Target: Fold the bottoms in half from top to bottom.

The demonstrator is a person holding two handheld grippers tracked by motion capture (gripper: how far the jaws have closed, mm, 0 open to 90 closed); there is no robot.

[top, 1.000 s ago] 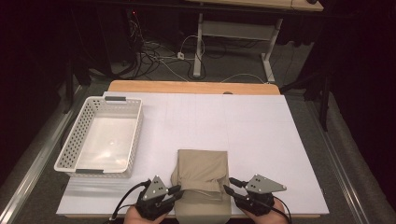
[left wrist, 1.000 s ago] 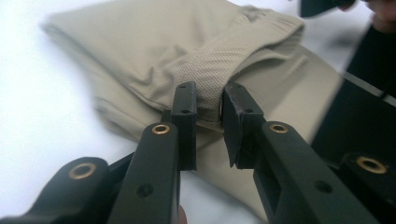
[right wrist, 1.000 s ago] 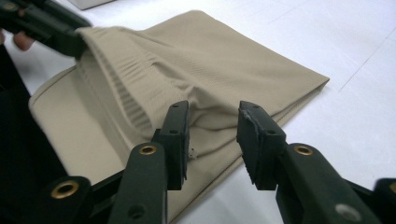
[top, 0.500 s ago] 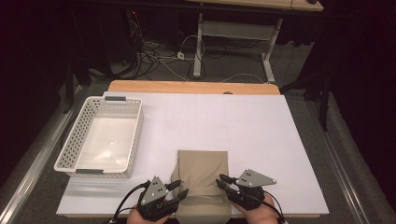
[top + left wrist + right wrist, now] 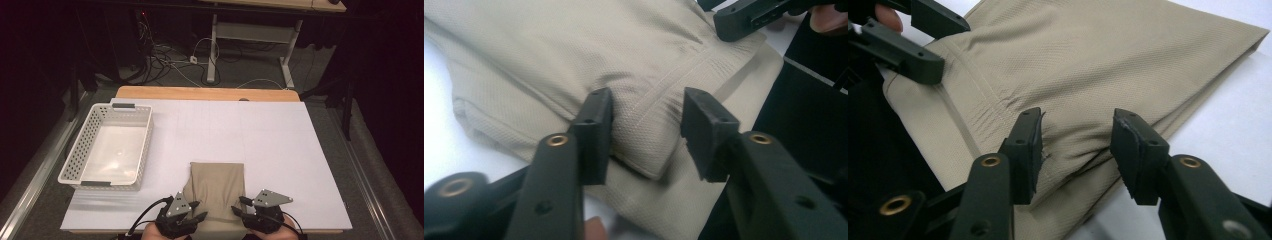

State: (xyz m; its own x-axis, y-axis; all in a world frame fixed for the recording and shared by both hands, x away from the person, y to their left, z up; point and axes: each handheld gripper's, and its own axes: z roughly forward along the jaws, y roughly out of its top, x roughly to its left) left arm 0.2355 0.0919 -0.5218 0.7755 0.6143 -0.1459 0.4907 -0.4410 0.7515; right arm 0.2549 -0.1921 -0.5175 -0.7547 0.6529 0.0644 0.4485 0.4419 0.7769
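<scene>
counter (image 5: pixel 280 145): 1 white basket (image 5: pixel 80 165) far left, 1 folded tan cloth (image 5: pixel 216 185) near edge | path clear | left gripper (image 5: pixel 199 216), right gripper (image 5: pixel 236 211): jaws just opened, part-open astride cloth hem, not pinching

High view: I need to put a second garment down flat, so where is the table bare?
Bare white table runs from the white basket rightward to the right edge, all beyond the folded beige cloth. It is crowded at the near edge, where the left gripper and right gripper flank the cloth.
</scene>
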